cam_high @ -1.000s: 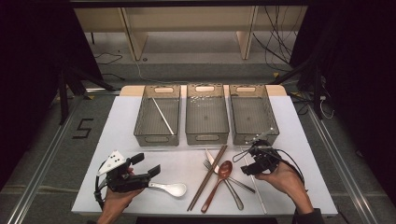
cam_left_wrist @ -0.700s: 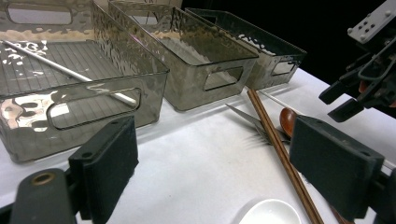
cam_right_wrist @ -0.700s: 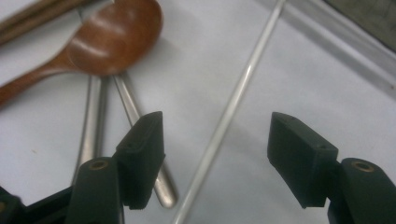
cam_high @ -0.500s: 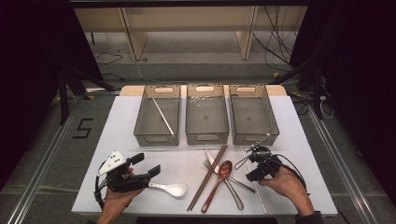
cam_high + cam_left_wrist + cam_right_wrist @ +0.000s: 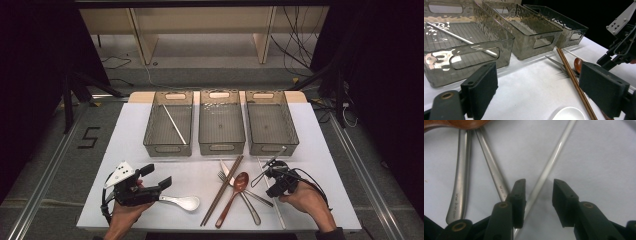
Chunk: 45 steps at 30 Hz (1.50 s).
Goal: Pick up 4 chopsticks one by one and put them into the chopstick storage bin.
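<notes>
The thin silver metal chopstick (image 5: 550,161) lies on the white table (image 5: 325,150) between the right gripper (image 5: 537,195) jaws (just closing, not yet squeezing), slanting away past them.

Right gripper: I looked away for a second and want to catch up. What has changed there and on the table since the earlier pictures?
The right gripper has come down slightly toward the table, and its jaws have just been closing around the white chopstick; one pad touches it, the other is still apart, so it is not yet gripped. The left gripper, white spoon, brown chopsticks and three bins stayed as they were.
</notes>
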Each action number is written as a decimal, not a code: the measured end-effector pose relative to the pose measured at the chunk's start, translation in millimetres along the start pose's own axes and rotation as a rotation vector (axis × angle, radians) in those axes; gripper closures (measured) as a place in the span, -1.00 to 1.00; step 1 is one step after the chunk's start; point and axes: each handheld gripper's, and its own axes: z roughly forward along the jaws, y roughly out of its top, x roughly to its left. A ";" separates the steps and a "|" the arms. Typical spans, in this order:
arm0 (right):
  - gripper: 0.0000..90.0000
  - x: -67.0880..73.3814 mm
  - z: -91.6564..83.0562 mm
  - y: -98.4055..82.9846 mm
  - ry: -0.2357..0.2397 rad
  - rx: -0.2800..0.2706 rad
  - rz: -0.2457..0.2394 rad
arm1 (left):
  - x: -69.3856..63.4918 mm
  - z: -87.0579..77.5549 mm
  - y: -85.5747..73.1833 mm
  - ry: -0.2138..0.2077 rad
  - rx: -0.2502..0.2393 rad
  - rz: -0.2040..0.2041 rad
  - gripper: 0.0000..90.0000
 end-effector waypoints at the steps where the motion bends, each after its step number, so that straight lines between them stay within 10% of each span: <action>1: 0.46 0.2 1.2 -0.1 0.001 0.006 -0.004 | 0.0 0.0 0.0 0.000 0.000 0.000 -0.67; 45: 0.89 -8.9 0.7 -4.1 -0.005 0.075 -0.007 | -0.3 0.0 0.2 0.000 0.000 0.001 -0.67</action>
